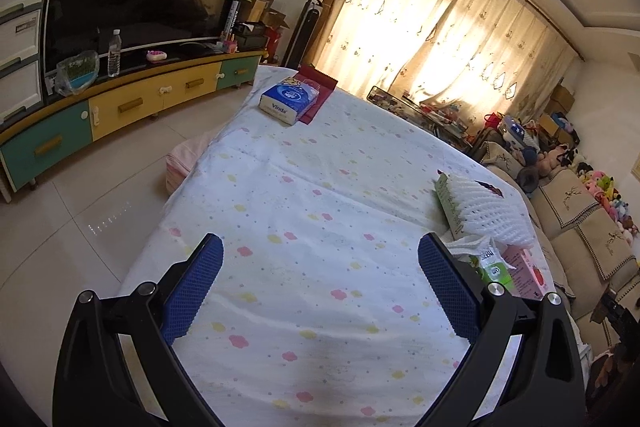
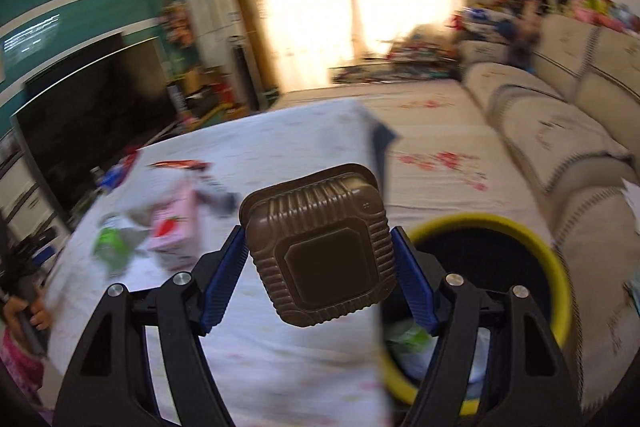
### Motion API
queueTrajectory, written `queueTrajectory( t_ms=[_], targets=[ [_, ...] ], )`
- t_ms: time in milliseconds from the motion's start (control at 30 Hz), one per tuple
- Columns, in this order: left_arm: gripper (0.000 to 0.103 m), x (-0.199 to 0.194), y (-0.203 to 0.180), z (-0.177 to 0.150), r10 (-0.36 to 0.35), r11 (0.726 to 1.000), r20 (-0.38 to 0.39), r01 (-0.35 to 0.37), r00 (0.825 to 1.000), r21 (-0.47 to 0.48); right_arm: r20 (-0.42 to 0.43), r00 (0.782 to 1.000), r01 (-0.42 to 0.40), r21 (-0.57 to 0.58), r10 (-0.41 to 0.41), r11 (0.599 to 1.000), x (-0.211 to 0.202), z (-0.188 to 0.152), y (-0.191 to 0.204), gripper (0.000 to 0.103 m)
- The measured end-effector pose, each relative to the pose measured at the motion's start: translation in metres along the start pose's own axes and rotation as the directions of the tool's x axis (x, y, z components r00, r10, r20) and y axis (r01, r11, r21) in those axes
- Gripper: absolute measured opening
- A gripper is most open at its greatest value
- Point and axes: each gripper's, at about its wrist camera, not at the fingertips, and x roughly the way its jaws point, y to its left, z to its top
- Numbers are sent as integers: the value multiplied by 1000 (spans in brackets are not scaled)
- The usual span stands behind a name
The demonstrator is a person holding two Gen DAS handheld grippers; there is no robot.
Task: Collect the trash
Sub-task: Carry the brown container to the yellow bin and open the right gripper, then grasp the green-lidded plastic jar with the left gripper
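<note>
My right gripper is shut on a brown ribbed plastic tray and holds it in the air above the table's right edge, beside a yellow-rimmed trash bin with some trash inside. My left gripper is open and empty over the white dotted tablecloth. To its right lies a trash pile: white foam fruit net, green packet, green carton, pink box. The pink box and green wrapper show blurred in the right wrist view.
A blue Vinda tissue pack lies on a red bag at the table's far end. A TV cabinet with a bottle stands left. A beige sofa runs along the right, next to the bin.
</note>
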Motion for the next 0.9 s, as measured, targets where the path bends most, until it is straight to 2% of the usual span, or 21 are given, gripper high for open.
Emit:
queueTrajectory(
  t_ms=[200, 467, 600, 667, 767, 900],
  targets=[
    [96, 3, 2, 0, 31, 999, 2, -31, 1000, -18, -88, 983, 168, 54, -162, 984, 23, -9, -61, 69],
    [96, -4, 8, -1, 15, 999, 40, -13, 999, -53, -175, 953, 260, 49, -248, 964, 55, -20, -77, 69],
    [96, -4, 8, -1, -7, 999, 41, 9, 999, -53, -170, 941, 308, 79, -292, 948, 54, -23, -81, 72],
    [96, -4, 8, 0, -21, 999, 41, 23, 999, -47, -154, 941, 319, 118, -300, 940, 46, -26, -84, 76],
    [96, -3, 6, 0, -49, 998, 39, 51, 998, -36, -144, 941, 327, 157, -306, 932, 36, -31, -84, 77],
    [97, -7, 1, -1, -71, 997, 55, 72, 996, -15, -130, 943, 324, 161, -305, 932, 20, -40, -73, 78]
  ],
)
